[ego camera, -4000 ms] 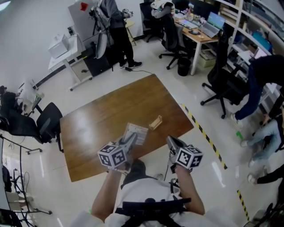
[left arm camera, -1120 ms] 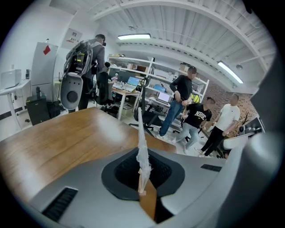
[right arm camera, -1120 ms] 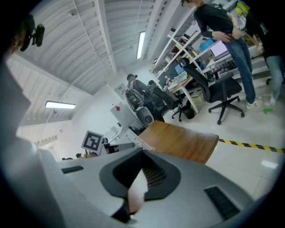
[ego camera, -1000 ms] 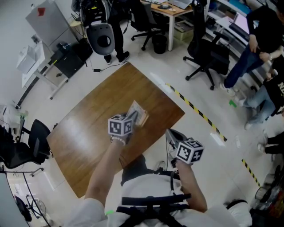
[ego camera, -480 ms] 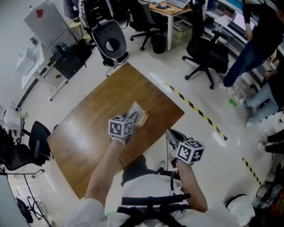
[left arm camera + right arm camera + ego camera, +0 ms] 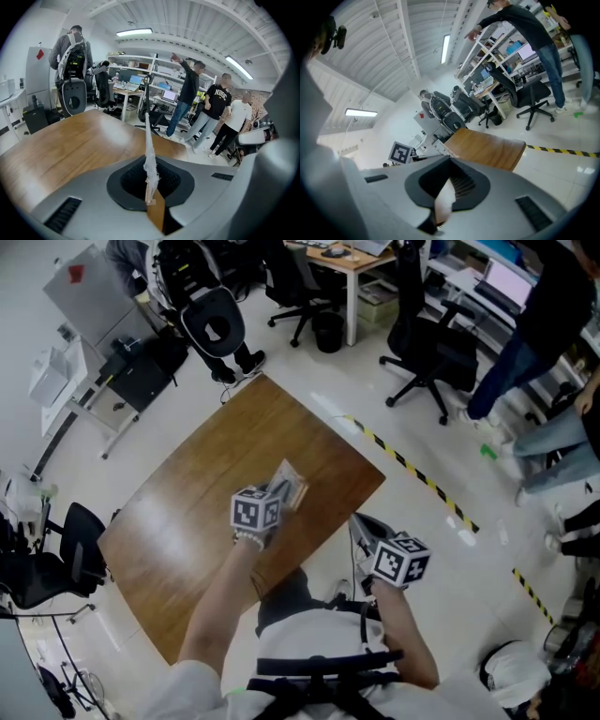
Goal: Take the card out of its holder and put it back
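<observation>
Since four seconds ago the left gripper (image 6: 276, 493) has gone from close to the person's body out over the tabletop (image 6: 187, 512), taking the card with it. Over the last second it has hardly shifted. Its claw is clamped on the card (image 6: 148, 150), which stands upright and edge-on between the jaws in the left gripper view. In the head view the card is right at the small wooden holder (image 6: 301, 491), on the part of the tabletop toward its right corner. Whether the card sits in the slot I cannot tell. The right gripper (image 6: 357, 524) stays off the tabletop's near right edge, jaws together.
</observation>
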Available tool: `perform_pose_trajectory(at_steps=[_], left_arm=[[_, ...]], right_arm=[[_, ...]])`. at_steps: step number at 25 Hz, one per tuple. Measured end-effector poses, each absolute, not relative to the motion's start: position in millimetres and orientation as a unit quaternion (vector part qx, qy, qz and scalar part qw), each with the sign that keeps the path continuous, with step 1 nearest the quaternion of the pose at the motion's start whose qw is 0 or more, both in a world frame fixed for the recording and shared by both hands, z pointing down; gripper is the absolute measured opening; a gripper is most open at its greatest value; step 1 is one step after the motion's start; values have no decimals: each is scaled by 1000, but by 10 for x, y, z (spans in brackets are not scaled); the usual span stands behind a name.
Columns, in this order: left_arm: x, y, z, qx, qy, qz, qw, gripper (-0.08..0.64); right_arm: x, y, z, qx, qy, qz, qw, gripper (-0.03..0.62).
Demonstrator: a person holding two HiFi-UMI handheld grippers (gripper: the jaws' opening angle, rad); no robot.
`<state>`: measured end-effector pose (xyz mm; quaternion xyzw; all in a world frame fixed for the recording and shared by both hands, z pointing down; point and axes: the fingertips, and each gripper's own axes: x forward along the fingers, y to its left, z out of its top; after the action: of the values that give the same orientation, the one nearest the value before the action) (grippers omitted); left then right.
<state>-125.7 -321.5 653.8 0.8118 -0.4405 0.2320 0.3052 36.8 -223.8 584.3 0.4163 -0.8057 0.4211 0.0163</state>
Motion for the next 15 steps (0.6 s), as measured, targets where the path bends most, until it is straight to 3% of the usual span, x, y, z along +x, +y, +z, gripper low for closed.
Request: perform_pose_trajectory(at_steps=[15], left_arm=[[-1233, -3226, 6643, 816, -427, 224, 319, 12]], right_arm=[[383, -2240, 5902, 422, -799, 428, 20, 5]])
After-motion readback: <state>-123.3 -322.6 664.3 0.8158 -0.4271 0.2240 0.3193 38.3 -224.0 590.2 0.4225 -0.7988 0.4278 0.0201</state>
